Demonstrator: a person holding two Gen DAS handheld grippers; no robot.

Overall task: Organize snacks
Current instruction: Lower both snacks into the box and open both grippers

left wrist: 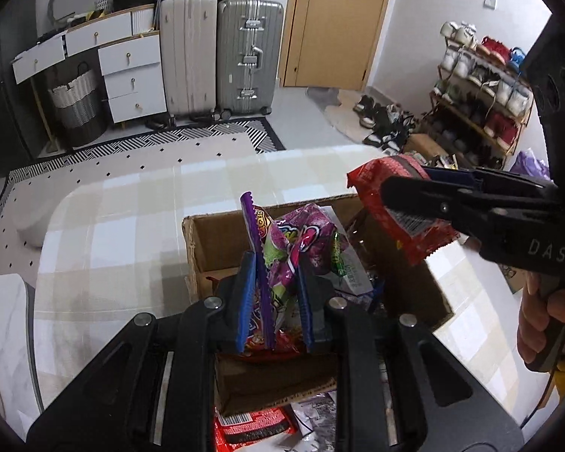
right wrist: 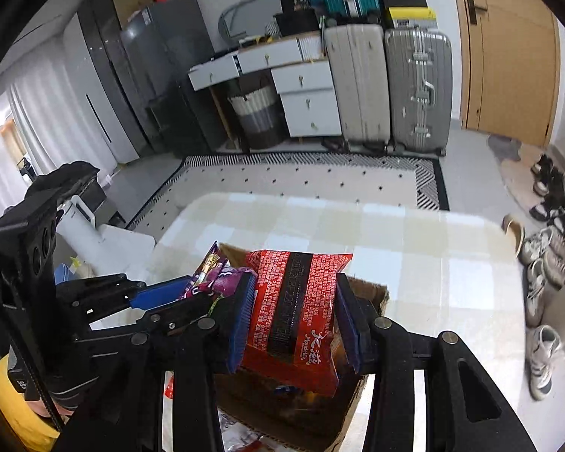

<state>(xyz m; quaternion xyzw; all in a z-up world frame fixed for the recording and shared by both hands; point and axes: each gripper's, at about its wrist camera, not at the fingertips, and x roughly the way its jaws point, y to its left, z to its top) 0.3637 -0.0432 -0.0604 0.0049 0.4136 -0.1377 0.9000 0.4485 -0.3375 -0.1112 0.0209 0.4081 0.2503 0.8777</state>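
Observation:
My left gripper (left wrist: 275, 263) is shut on a purple snack bag (left wrist: 293, 245) and holds it upright over an open cardboard box (left wrist: 196, 241) on the checked table. My right gripper (right wrist: 293, 290) is shut on a red snack packet (right wrist: 293, 309) and holds it above the same box (right wrist: 373, 293). In the left wrist view the right gripper (left wrist: 399, 184) comes in from the right with the red packet (left wrist: 391, 203) over the box's far right corner. In the right wrist view the left gripper (right wrist: 184, 293) and purple bag (right wrist: 218, 278) sit to the left. More snacks lie inside the box.
The checked tablecloth (left wrist: 132, 218) covers the table around the box. A red packet (left wrist: 252, 425) and other wrappers lie at the near edge. Beyond the table are a rug, suitcases (left wrist: 222, 56), drawers, a door and a shoe rack (left wrist: 482, 101).

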